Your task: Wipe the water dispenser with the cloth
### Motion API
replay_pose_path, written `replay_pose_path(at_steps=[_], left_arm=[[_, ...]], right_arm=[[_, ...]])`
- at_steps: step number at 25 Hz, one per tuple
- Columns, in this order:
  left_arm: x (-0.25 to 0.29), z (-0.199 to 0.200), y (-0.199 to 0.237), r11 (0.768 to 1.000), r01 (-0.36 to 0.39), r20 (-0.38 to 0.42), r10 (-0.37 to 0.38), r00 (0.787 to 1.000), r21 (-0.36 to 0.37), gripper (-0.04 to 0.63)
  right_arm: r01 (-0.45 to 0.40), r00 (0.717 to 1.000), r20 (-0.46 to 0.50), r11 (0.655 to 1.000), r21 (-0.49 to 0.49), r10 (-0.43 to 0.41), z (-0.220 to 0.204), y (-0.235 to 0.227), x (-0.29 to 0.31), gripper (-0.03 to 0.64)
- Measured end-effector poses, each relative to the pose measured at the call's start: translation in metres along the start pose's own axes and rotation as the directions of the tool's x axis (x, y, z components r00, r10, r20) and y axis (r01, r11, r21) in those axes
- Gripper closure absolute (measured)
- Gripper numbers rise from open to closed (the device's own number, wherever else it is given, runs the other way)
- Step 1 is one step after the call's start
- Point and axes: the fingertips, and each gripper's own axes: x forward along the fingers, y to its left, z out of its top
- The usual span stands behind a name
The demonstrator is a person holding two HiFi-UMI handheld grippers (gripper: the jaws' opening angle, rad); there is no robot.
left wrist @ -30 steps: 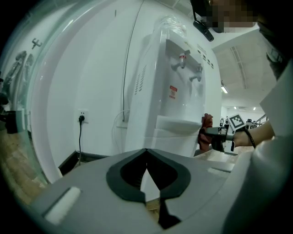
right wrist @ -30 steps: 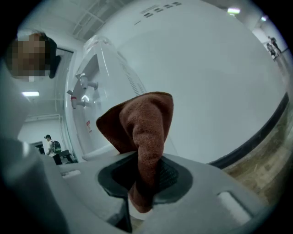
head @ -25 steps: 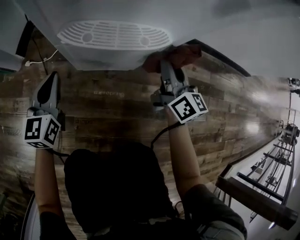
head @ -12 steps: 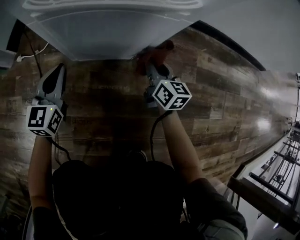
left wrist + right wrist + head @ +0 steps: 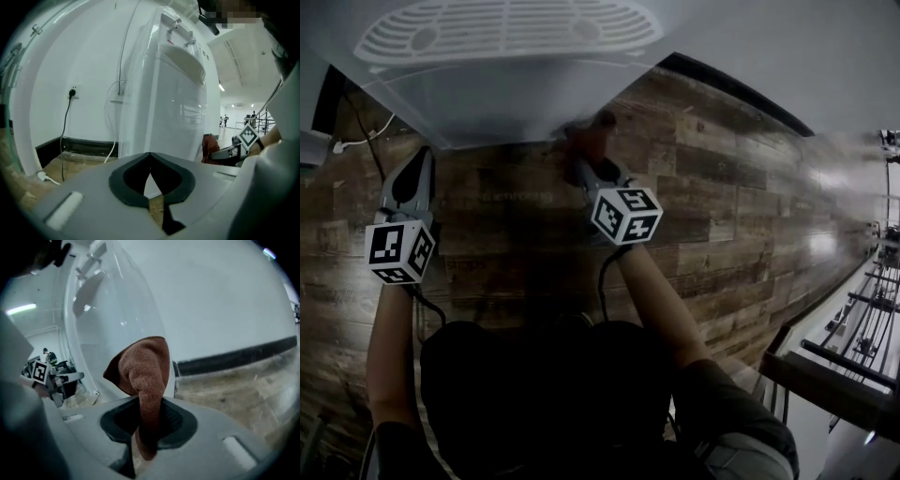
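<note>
The white water dispenser [image 5: 506,56] stands ahead of me, its vented top at the upper edge of the head view. A rust-brown cloth [image 5: 589,131] presses against its lower front near the right corner, and my right gripper [image 5: 583,157] is shut on it. In the right gripper view the cloth [image 5: 143,376] rises from between the jaws and lies on the dispenser's glossy panel [image 5: 117,324]. My left gripper [image 5: 418,159] hangs to the left, clear of the dispenser, shut with nothing in it. The left gripper view shows the dispenser [image 5: 178,93] with its taps, and the cloth [image 5: 209,146] at its right.
Wood-plank floor [image 5: 741,178] spreads all around. A white wall with a dark skirting [image 5: 243,352] runs behind the dispenser. A power cord [image 5: 65,136] and a white cable [image 5: 112,150] hang at the wall to the dispenser's left. Metal racks [image 5: 853,328] stand at the far right.
My right gripper has slid the cloth leftward along the dispenser's lower front. The left gripper has barely moved. The head view has shifted slightly.
</note>
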Motion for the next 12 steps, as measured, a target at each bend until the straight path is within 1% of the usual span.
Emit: replay_pose_path(at_steps=[2,4,6,7,9,10,12], left_arm=[[-0.010,0.027,-0.004,0.999,0.011,-0.006,-0.011,1.000,0.031,0.577],[-0.018,0.054,-0.011,0.996,0.026,0.003,-0.026,1.000,0.084,0.577],[-0.026,0.082,-0.018,0.993,0.051,0.056,-0.057,0.997,0.108,0.575],[-0.030,0.096,-0.022,0.992,0.063,0.089,-0.072,0.993,0.110,0.575],[-0.035,0.119,-0.030,0.991,0.075,0.140,-0.090,0.986,0.108,0.577],[-0.036,0.127,-0.034,0.991,0.078,0.156,-0.094,0.983,0.105,0.575],[-0.038,0.133,-0.041,0.991,0.086,0.175,-0.103,0.979,0.101,0.575]], right_arm=[[-0.042,0.994,0.099,0.996,-0.082,0.050,0.052,0.025,-0.033,0.546],[-0.057,0.974,0.204,0.981,-0.186,0.096,0.110,0.050,-0.063,0.546],[-0.022,0.944,0.311,0.962,-0.273,0.110,0.163,0.072,-0.086,0.546],[0.009,0.927,0.360,0.955,-0.296,0.103,0.184,0.080,-0.093,0.546],[0.055,0.904,0.419,0.952,-0.300,0.080,0.210,0.089,-0.098,0.546],[0.062,0.901,0.429,0.956,-0.288,0.071,0.214,0.091,-0.096,0.546],[0.062,0.905,0.421,0.963,-0.262,0.056,0.209,0.092,-0.086,0.546]])
